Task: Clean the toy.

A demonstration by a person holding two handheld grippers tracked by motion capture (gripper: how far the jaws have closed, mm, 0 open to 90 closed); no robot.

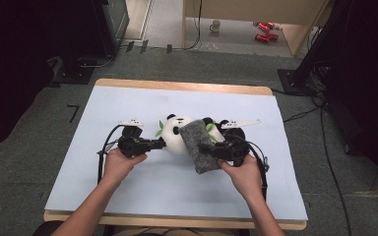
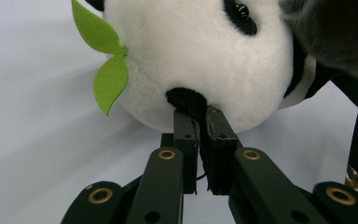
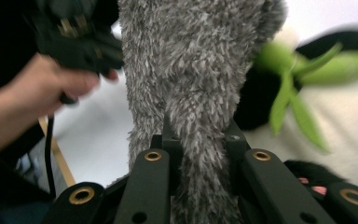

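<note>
1 panda plush (image 1: 177,135) lies at the centre of the high view on the pale blue table cover (image 1: 128,187), its white head toward the left of the frame and its body running to the right, so its long axis lies roughly left to right across the table. 1 grey fuzzy cloth (image 1: 197,142) is draped over its middle; the cloth's long axis runs from upper left to lower right of that frame, its lower end resting on the cover just in front of the plush. 2 sprigs of green felt leaves show on the plush, 1 at the left of its head (image 1: 159,129) and 1 just right of the cloth (image 1: 209,127).

The left gripper (image 1: 161,143) lies level, pointing right at the panda's head. In the left gripper view its jaws are pressed nearly together, pinching a small black fabric part (image 2: 186,99) low on the white face.

The right gripper (image 1: 204,147) points left, into the cloth. In the right gripper view its jaws clamp a fold of the grey pile (image 3: 200,154) between them.

On the floor at the top of the high view stand 1 mug (image 1: 215,25) and 2 red cans (image 1: 265,30); their contents cannot be told.
</note>
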